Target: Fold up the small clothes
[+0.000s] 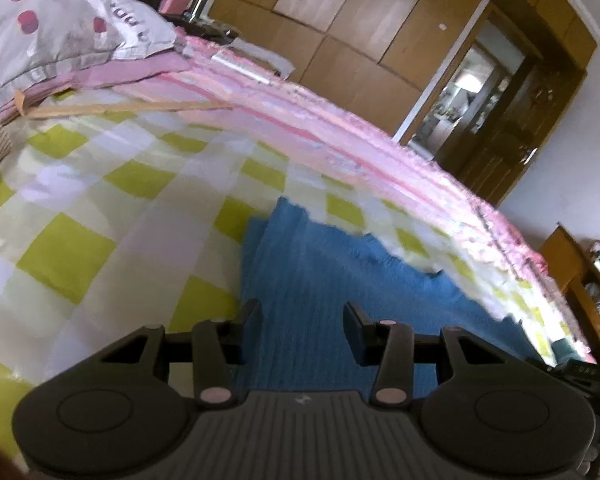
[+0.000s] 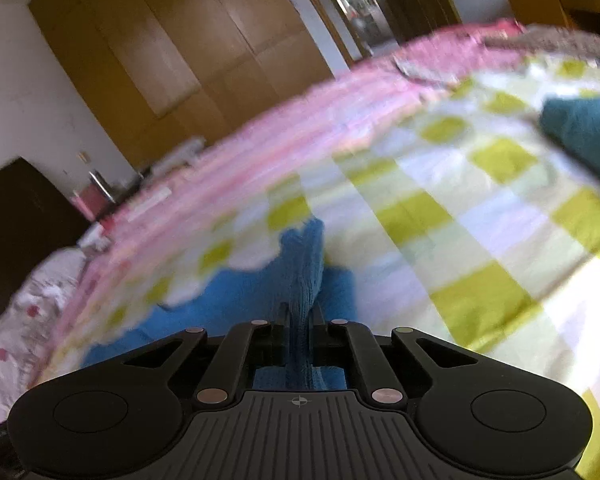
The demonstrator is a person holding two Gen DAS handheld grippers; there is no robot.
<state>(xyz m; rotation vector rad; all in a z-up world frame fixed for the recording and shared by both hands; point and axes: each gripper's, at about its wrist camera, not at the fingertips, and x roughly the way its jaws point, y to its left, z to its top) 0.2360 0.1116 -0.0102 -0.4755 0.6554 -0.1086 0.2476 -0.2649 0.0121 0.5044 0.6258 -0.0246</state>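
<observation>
A blue knitted garment [image 1: 340, 272] lies on the green-and-white checked bedspread [image 1: 100, 208]. My left gripper [image 1: 300, 316] is open and empty, hovering just above the garment's near part. In the right wrist view the same blue garment [image 2: 236, 292] lies on the spread, and my right gripper [image 2: 300, 320] is shut on a raised fold of it [image 2: 306, 256] that stands up between the fingers. The right wrist view is blurred.
A pink striped blanket [image 1: 340, 132] runs along the far side of the bed. A grey pillow with red dots [image 1: 60, 28] and a wooden stick [image 1: 128, 108] lie at the far left. A teal cloth [image 2: 584, 128] lies at the right. A wooden wardrobe [image 1: 340, 12] stands behind.
</observation>
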